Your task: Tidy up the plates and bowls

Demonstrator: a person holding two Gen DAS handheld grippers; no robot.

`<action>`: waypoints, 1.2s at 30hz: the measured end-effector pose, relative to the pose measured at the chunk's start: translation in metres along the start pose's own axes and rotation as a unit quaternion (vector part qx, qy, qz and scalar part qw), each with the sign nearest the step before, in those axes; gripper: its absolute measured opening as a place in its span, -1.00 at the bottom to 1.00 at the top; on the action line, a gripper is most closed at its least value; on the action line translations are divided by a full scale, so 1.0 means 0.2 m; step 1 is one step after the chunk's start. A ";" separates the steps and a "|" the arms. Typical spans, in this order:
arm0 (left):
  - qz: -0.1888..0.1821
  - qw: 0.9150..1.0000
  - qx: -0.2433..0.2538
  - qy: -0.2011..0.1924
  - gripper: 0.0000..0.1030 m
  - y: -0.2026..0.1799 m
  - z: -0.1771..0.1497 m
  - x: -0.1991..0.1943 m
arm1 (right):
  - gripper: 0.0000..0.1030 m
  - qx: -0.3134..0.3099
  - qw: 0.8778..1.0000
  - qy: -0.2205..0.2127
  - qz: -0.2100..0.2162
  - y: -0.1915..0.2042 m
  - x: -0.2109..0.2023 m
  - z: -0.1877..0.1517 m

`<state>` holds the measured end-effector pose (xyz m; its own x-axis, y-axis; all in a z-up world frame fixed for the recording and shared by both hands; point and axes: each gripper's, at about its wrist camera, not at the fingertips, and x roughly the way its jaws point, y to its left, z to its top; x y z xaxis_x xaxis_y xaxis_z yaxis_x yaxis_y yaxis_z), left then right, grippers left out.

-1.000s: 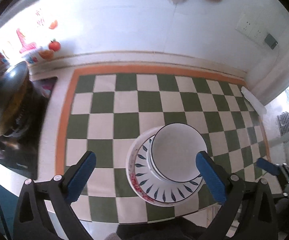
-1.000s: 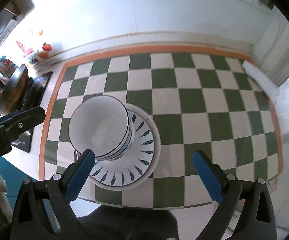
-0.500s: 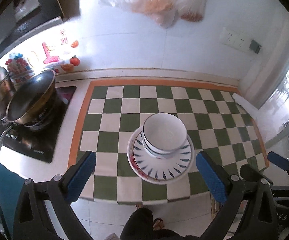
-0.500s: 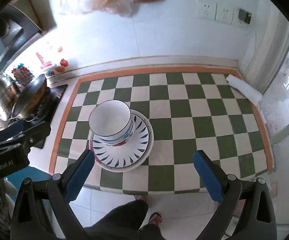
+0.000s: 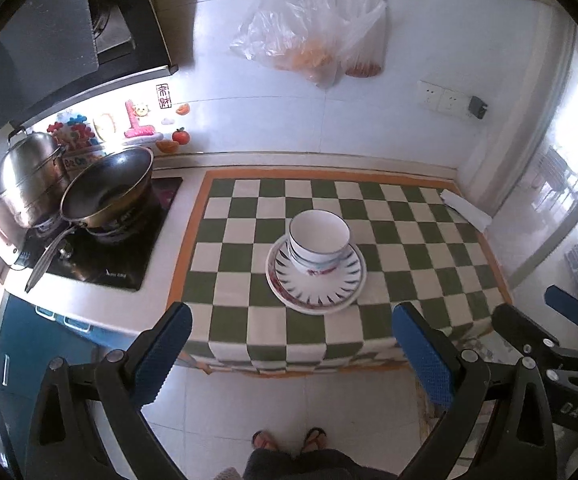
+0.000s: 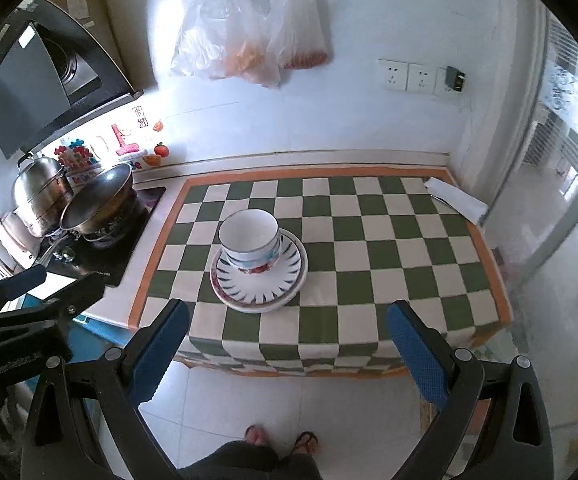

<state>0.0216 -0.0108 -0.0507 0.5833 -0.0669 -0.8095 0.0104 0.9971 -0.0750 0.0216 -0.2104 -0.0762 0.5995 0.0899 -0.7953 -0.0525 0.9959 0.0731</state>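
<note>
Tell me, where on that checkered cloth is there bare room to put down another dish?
The cloth is bare nearly everywhere: the whole stretch right of the plates as far as the folded towel, plus the back row along the wall. The stacked bowls take up the middle left. The stove, left of the cloth, is crowded with pans.

The checkered counter (image 5: 409, 264) is viewed from high above and well back by both wrist cameras, angled downward; the stacked dishes (image 5: 316, 272) are shared.
</note>
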 end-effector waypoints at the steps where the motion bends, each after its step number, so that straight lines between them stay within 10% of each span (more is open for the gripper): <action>1: 0.003 1.000 0.002 0.003 0.99 0.01 -0.01 -0.03 | 0.96 0.001 1.000 -0.001 -0.002 0.01 -0.03 -0.02; 36: 0.001 1.000 0.011 0.009 0.99 0.22 -0.17 -0.31 | 0.96 0.006 0.999 0.001 -0.051 0.26 -0.42 -0.17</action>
<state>-0.0411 0.0366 -0.0233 0.5686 -0.0650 -0.8200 0.0268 0.9978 -0.0605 -0.0588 -0.1659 -0.0259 0.5991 -0.0116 -0.8006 0.0180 0.9998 -0.0010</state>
